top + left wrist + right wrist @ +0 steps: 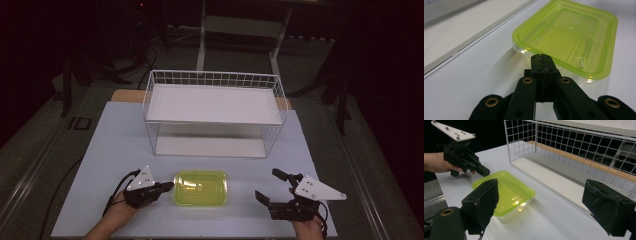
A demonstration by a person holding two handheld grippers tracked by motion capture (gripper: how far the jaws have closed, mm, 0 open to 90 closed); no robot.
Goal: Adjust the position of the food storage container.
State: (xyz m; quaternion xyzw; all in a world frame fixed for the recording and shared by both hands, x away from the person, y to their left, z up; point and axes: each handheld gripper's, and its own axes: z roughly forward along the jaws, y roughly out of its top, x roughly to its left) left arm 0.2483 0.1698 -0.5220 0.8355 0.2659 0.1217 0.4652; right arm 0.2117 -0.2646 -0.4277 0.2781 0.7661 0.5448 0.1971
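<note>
A clear container with a yellow-green lid [200,188] lies flat near the table's front edge, between both grippers. My left gripper [169,186] is shut with nothing between its jaws; its tip sits right at the lid's left edge, and in the left gripper view the closed tips [541,58] meet the rim of the lid [571,35]. My right gripper [270,185] stands wide open to the right of the container, apart from it. In the right gripper view its pads [484,202] frame the container [506,192] and the left gripper [485,172] beyond.
A white wire basket rack [215,111] with a flat white shelf stands behind the container at mid-table; its open front faces me [579,157]. The white table top [110,150] ends just in front of my hands.
</note>
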